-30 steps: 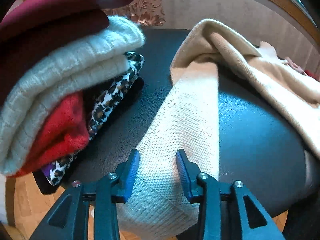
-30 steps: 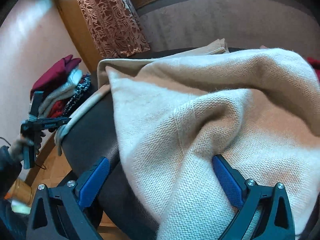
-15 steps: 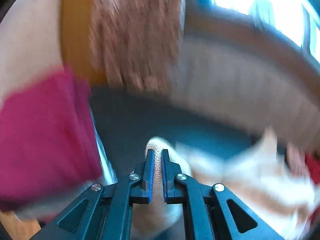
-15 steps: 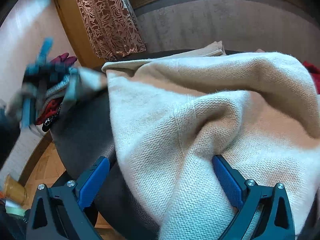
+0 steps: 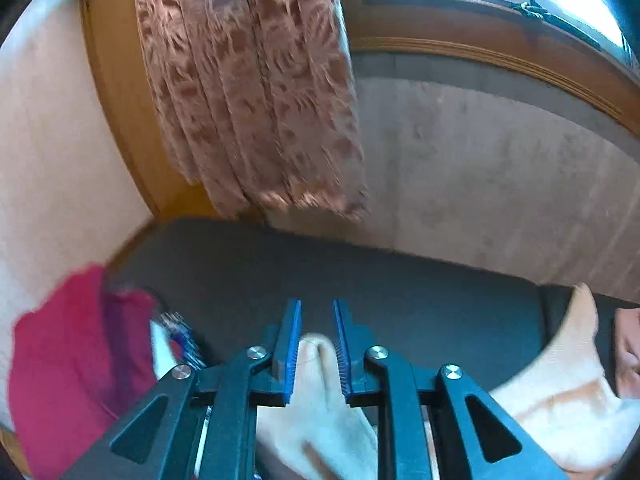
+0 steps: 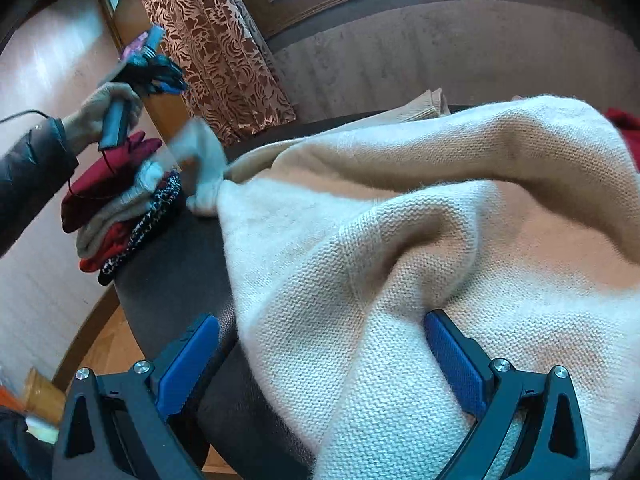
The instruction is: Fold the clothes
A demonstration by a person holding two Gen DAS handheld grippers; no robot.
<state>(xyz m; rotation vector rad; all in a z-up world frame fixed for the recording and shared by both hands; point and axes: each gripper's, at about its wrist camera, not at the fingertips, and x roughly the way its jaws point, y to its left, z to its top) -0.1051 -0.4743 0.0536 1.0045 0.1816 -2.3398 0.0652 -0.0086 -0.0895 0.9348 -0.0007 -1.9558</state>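
The sweater (image 6: 400,248) lies stretched from 4 to 10 o'clock. The left gripper (image 5: 316,344) gapes narrowly around its sleeve end; the right gripper (image 6: 320,360), wide open, straddles its hem.

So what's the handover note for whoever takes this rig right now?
Left gripper: open, raised beside the folded stack. The cream sleeve shows between its fingers but does not look clamped.
Right gripper: wide open, straddling a ridge of the cream sweater, gripping nothing.
Done: the stack on the left of the dark table.
Left: the sweater lies bunched and unfolded. Flatten, fold, stack.
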